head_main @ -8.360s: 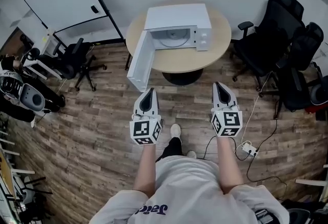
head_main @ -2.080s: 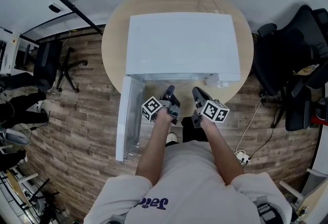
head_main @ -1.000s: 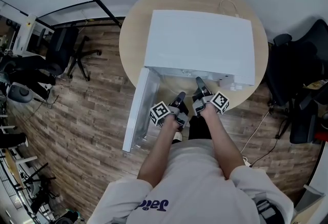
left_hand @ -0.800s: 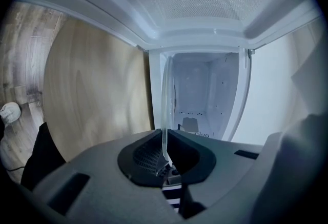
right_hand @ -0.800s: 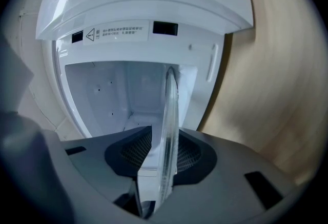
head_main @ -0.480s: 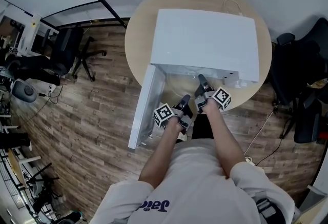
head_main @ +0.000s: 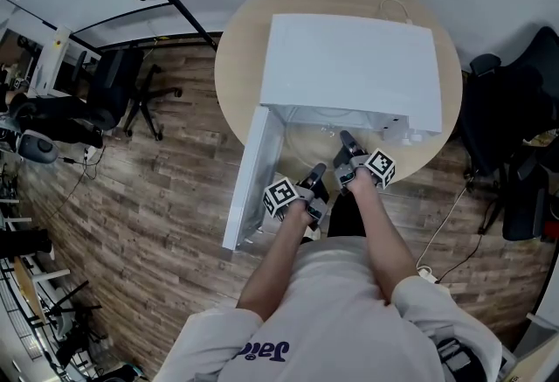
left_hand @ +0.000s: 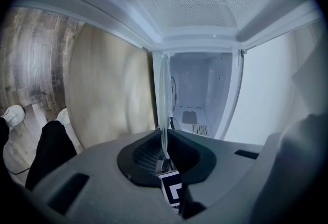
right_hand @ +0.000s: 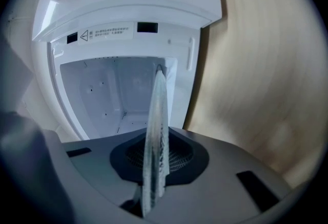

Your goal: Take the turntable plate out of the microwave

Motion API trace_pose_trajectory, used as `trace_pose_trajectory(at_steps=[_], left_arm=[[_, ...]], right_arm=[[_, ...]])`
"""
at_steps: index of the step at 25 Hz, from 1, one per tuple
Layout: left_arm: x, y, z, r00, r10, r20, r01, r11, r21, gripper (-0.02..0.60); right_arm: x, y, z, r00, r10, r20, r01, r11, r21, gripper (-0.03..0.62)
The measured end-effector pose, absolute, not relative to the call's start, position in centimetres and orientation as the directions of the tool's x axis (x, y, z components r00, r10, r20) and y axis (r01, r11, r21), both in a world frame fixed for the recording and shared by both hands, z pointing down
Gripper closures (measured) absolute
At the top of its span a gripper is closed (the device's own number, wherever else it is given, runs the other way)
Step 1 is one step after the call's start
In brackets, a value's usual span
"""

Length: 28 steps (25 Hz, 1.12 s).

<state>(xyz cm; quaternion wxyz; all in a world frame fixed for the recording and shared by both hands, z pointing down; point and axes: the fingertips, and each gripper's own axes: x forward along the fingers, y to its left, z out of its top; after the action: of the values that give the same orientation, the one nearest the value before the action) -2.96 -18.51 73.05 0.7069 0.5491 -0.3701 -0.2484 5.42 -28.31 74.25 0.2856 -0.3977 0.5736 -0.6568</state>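
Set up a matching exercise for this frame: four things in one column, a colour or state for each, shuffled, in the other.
1 microwave door
2 turntable plate
3 round table
4 office chair

A light wood
B swung open
C black
D clear glass

Pairs: 1-B, 2-D, 3-A, 4-C

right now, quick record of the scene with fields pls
microwave: on round table
door: swung open
turntable plate: clear glass, showing in front of the open cavity, rim between both grippers' jaws
left gripper: shut on the rim
right gripper: jaws closing, rim between them
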Motion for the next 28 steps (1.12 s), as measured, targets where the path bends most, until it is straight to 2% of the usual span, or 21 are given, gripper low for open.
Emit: trace_pose_trajectory(at_steps=[7, 13, 14, 16, 17, 22, 28], left_arm=[[-2.1, -17.5, 71.7, 0.656, -0.731, 0.186, -0.111, 0.150, 0.982, 0.546], [-1.3, -16.3, 70.4, 0.702, -0.701, 0.127, -0.123, 0.055, 0.991, 0.529], [-1.0, -16.1, 70.2, 0.713, -0.691, 0.118, -0.127, 0.039, 0.991, 0.503], [-0.6, -15.7, 69.8, 0.736, -0.669, 0.104, -0.131, 0.010, 0.991, 0.391], [-0.6, -15.7, 69.6, 0.739, -0.667, 0.098, -0.127, 0.005, 0.992, 0.370], [-1.8, -15.6, 69.6, 0.696, -0.714, 0.082, -0.078, 0.039, 0.996, 0.350], [-3.1, -15.8, 68.2, 0.676, -0.736, 0.041, -0.050, 0.009, 0.999, 0.351]], right_arm=[[6.5, -27.0, 73.6, -0.506, -0.845, 0.174, -0.048, -0.174, -0.984, 0.559], [6.9, -25.5, 71.9, -0.516, -0.838, 0.178, -0.090, -0.154, -0.984, 0.559], [6.9, -25.2, 71.6, -0.519, -0.838, 0.172, -0.086, -0.149, -0.985, 0.559], [6.8, -24.3, 70.9, -0.522, -0.837, 0.161, -0.081, -0.139, -0.987, 0.559], [6.8, -23.9, 70.7, -0.522, -0.838, 0.158, -0.084, -0.134, -0.987, 0.559], [6.9, -20.9, 69.9, -0.515, -0.841, 0.163, -0.095, -0.133, -0.987, 0.557], [7.1, -17.6, 68.1, -0.523, -0.840, 0.145, -0.093, -0.113, -0.989, 0.557]])
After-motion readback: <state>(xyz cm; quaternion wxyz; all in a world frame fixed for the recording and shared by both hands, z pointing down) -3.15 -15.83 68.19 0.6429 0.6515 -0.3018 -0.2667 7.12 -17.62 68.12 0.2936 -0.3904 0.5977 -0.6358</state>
